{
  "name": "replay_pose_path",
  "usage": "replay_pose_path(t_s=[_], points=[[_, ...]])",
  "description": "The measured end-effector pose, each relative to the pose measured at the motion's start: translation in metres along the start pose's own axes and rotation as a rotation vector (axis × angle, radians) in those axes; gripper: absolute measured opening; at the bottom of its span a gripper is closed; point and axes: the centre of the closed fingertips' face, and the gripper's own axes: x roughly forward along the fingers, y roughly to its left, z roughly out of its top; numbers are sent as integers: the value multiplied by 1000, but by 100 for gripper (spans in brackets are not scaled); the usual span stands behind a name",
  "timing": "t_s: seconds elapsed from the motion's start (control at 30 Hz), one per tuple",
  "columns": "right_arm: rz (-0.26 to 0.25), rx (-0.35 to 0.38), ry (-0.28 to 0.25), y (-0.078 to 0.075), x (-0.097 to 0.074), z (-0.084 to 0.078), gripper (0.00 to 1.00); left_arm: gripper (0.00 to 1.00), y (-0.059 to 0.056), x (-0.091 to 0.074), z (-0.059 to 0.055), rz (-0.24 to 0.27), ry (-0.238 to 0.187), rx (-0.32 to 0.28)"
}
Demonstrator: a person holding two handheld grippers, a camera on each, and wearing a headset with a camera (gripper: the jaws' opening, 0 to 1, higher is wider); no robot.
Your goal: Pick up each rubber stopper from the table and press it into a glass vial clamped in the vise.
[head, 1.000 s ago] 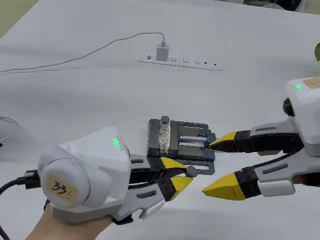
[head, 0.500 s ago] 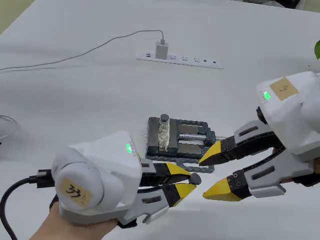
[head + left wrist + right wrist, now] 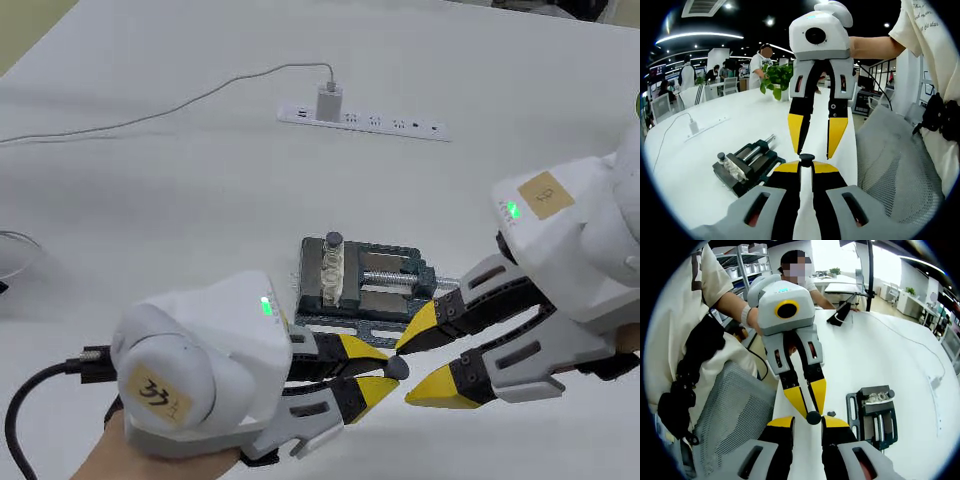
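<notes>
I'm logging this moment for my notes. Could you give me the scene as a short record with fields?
left gripper: shut on a dark stopper
right gripper: open, tips facing the stopper, close to it
vise: on the table behind both grippers, clamping an upright vial
vial top: dark cap on it
power strip: farther back, charger plugged in

Your bench looks bright with soft shadows. Your two gripper views bend at the edges, and ceiling lights glare.
</notes>
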Motion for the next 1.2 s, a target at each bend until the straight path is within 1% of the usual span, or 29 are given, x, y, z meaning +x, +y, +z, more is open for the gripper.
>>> replay_pose_path(t_s=[0.27,0.4,0.47,0.63,0.73,0.97,1.2], points=[[3,-19,26,2,2,-2,16,4,-3,1,-1,-10,4,0],[4,-20,31,2,2,-3,14,4,-3,1,0,-10,0,-3],[2,-29,47,1,2,-5,13,4,-3,1,0,-9,-3,-6],[-1,-20,42,-1,2,-4,12,4,-2,1,0,-8,-3,-8],[-2,-25,42,-1,1,-2,12,4,-1,1,-2,-9,6,-5],[2,-26,49,-1,1,-3,12,4,-2,2,0,-11,-4,-8],[0,-28,56,0,2,-3,11,4,-2,2,0,-12,-3,-11]])
